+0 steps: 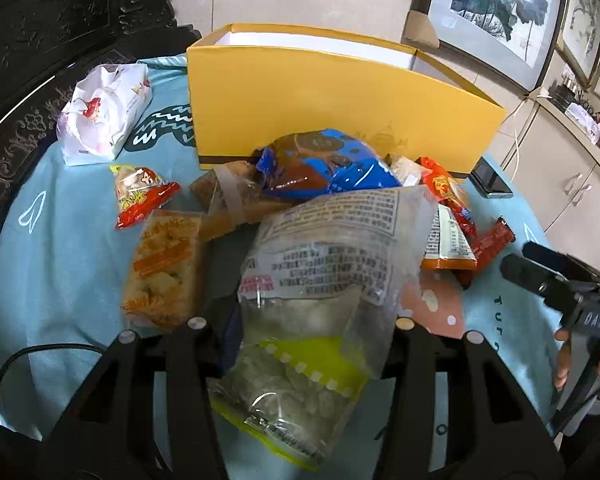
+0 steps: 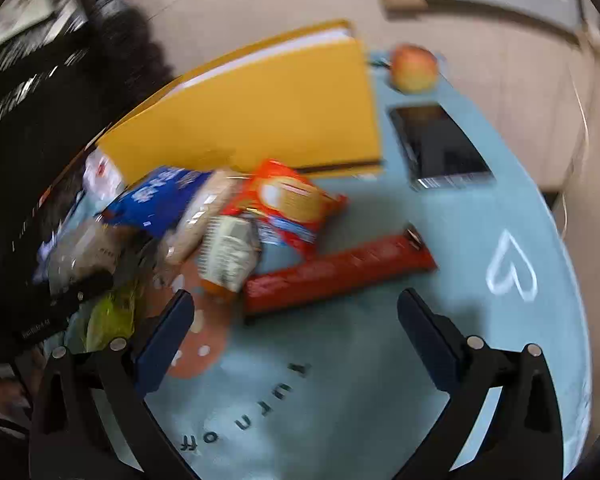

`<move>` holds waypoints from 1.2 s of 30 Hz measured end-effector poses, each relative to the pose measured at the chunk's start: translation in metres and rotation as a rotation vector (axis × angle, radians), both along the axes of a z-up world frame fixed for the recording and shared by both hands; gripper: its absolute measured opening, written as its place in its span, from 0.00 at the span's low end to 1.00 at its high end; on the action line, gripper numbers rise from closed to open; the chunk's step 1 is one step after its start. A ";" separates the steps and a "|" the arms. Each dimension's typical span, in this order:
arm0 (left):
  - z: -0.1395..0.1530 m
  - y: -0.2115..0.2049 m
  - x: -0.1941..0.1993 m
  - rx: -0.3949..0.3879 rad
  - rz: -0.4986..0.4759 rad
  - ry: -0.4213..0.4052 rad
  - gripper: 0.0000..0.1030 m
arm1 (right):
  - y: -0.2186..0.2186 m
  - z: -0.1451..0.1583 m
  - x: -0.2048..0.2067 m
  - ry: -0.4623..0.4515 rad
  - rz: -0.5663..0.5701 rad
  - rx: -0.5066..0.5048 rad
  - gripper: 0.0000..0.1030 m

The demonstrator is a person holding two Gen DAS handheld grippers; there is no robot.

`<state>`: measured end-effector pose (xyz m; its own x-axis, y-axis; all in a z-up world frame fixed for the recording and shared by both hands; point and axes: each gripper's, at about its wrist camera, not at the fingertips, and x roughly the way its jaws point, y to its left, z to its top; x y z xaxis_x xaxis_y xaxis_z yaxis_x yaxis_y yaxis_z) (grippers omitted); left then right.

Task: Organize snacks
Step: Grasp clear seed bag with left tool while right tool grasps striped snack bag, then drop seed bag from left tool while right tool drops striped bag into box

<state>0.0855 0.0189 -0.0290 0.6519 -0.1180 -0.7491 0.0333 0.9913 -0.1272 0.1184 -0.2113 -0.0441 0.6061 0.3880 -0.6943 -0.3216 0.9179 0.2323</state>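
The clear snack bag, printed with small text and a yellow-green band, is sitting between the left gripper's fingers, which are closing on its lower half, the film bunching there while the top is leaning out over the snack pile. It is looking light and soft, probably full of small puffed pieces that would crush under a hard squeeze, and the slick film could slide, so a hold across the filled middle seems safer than one on the loose top. Just behind it are lying a blue cookie bag, an orange cracker pack and a small red packet, all resting on the counter's pale blue cloth. Beyond them the yellow box is standing open, likely the destination. The right gripper is hovering wide open and empty near a long red bar, with a phone and an apple farther off.
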 end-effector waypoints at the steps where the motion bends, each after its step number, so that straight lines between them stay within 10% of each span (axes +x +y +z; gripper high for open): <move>1: -0.001 0.001 -0.001 -0.005 -0.001 -0.001 0.48 | 0.008 0.001 0.002 -0.005 0.028 -0.007 0.99; 15: -0.014 0.013 0.007 -0.071 -0.015 0.031 0.48 | 0.067 -0.019 0.060 0.054 0.040 -0.160 0.39; 25: 0.021 0.007 -0.021 -0.066 -0.040 -0.041 0.48 | 0.008 0.021 0.012 0.027 0.061 0.115 0.37; 36: 0.101 -0.022 -0.025 -0.028 -0.097 -0.179 0.48 | -0.016 0.095 -0.021 -0.241 0.052 0.171 0.38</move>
